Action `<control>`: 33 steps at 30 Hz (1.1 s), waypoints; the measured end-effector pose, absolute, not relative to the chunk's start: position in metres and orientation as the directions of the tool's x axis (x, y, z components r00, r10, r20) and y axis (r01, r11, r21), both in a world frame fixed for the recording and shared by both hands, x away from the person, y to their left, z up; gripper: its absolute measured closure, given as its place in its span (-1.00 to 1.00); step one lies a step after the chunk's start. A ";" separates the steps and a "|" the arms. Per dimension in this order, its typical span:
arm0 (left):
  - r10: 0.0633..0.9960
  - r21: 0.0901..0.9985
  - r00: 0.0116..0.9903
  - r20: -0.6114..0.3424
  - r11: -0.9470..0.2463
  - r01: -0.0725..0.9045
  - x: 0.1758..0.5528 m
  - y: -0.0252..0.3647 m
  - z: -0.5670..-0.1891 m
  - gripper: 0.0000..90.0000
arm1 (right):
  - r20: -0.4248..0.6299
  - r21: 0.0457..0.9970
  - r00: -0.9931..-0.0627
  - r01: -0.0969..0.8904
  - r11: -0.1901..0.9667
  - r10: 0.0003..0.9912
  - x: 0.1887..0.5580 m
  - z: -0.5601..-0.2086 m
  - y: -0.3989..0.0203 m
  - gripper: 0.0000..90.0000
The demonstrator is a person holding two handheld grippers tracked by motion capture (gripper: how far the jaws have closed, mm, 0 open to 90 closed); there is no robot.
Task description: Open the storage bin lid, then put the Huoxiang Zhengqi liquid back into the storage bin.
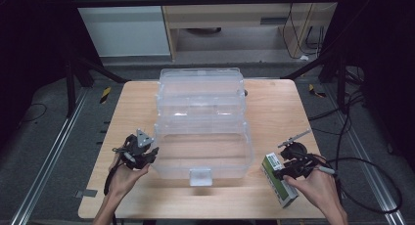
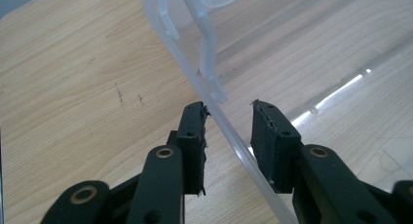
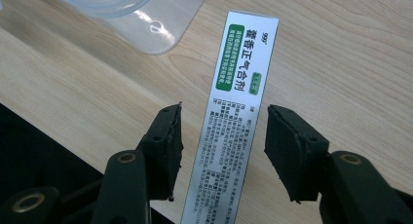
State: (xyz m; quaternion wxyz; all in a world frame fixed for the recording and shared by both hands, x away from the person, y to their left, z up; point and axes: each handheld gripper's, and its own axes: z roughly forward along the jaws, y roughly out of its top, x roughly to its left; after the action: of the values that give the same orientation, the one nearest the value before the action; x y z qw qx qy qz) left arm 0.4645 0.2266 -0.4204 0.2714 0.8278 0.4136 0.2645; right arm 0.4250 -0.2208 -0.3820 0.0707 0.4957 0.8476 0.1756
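A clear plastic storage box stands in the middle of the wooden table with its lid swung back. My left gripper is at the box's left wall. In the left gripper view this gripper is open, one jaw on each side of the box's thin rim. A white and green medicine carton lies near the front right edge. My right gripper is over it. Up close, the right gripper is open astride the carton, with gaps on both sides.
The box's clear front latch tab juts toward the table's front edge, and a clear corner of it lies just beyond the carton. A cable loops off the right side. Dark floor and frame legs surround the table.
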 end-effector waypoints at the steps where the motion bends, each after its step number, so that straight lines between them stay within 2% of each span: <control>1: 0.829 0.668 0.518 0.213 -0.510 0.541 0.465 0.227 -0.420 0.45 | 0.056 0.365 -0.501 0.815 0.449 0.864 0.425 -0.382 -0.221 0.08; 33: 0.828 0.661 0.517 0.217 -0.514 0.546 0.465 0.226 -0.420 0.45 | 0.055 0.291 -0.488 0.842 0.453 0.871 0.430 -0.396 -0.220 0.26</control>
State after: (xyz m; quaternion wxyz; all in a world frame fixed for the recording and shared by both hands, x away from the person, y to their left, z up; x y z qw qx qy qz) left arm 0.4650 0.2261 -0.4199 0.2668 0.8291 0.4143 0.2642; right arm 0.4297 -0.2203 -0.3962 0.0511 0.5035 0.8509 0.1409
